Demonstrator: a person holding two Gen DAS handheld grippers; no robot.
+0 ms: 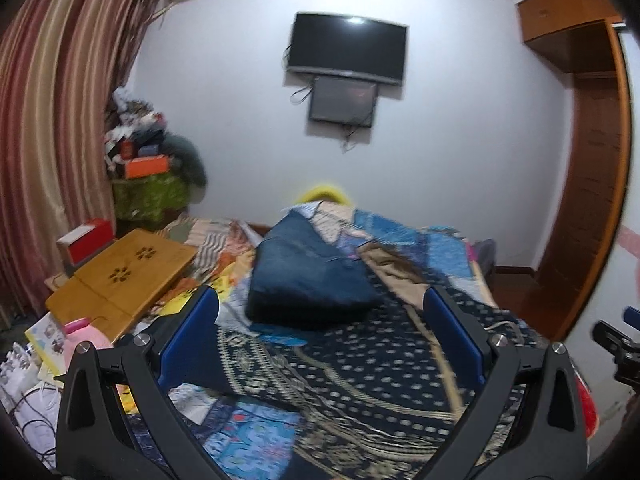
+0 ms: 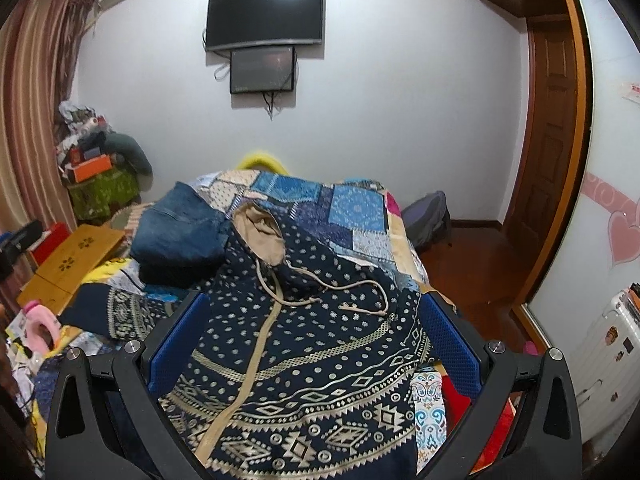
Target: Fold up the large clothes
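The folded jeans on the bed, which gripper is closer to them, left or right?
Left. The folded jeans lie just ahead of the open left gripper; from the right gripper they sit further off to its left.

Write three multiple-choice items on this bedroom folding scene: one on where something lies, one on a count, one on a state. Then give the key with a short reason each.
1. Where do the folded jeans lie relative to the patterned hoodie?
A. To its left, on the bed
B. On the wooden floor
C. On top of its hood

2. How many dark screens hang on the far wall?
A. One
B. Two
C. Four

3. How do the right gripper and left gripper stand?
A. Both open, holding nothing
B. Both clamped on the hoodie
C. Right one shut on the drawstring

Key:
1 A: the jeans sit beside the hood on the patchwork bedspread.
2 B: a television with a smaller screen under it.
3 A: each pair of blue pads stands wide apart above the cloth.
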